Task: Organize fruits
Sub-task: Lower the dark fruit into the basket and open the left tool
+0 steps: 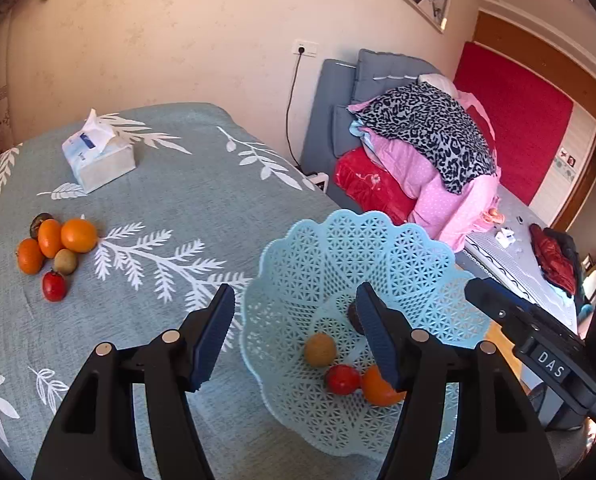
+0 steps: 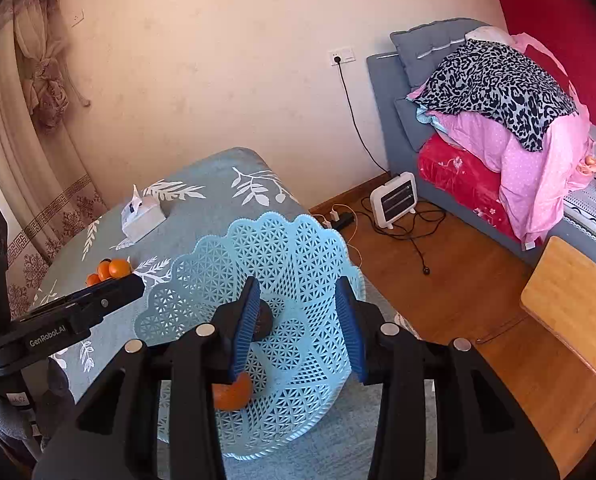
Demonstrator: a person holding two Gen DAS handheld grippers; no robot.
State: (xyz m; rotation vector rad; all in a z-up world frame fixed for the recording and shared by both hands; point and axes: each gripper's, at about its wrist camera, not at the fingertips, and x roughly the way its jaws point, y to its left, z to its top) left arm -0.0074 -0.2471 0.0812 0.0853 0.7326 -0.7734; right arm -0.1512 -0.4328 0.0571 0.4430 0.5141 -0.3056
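On a table (image 1: 186, 200) draped in a leaf-print cloth, a pale blue lattice basket (image 1: 377, 248) sits at the 4 o'clock corner of the left wrist view, holding four fruits: a tan kiwi (image 1: 319, 349), a red tomato (image 1: 342, 379), an orange (image 1: 377, 394) and a dark fruit (image 1: 353, 316) partly hidden behind a finger. The left hand-held gripper (image 1: 298, 332) hangs over the basket's near rim with its jaws spread wide and nothing between them. At 9 o'clock on the cloth, well apart from the basket, a cluster of loose fruit (image 1: 58, 248) waits: three oranges, a kiwi, a tomato and a dark fruit, most of them touching. A tissue box (image 1: 98, 156) stands toward 11 o'clock. In the right wrist view, the right hand-held gripper (image 2: 298, 328) hovers above the basket (image 2: 290, 248), its jaws likewise spread and holding nothing, with the orange (image 2: 232, 396) showing below its left finger. The loose oranges (image 2: 112, 269) lie at 9 o'clock beyond the other tool. A heater (image 2: 393, 200) stands on the floor at 2 o'clock, beside a bed (image 2: 493, 92) piled with blankets.
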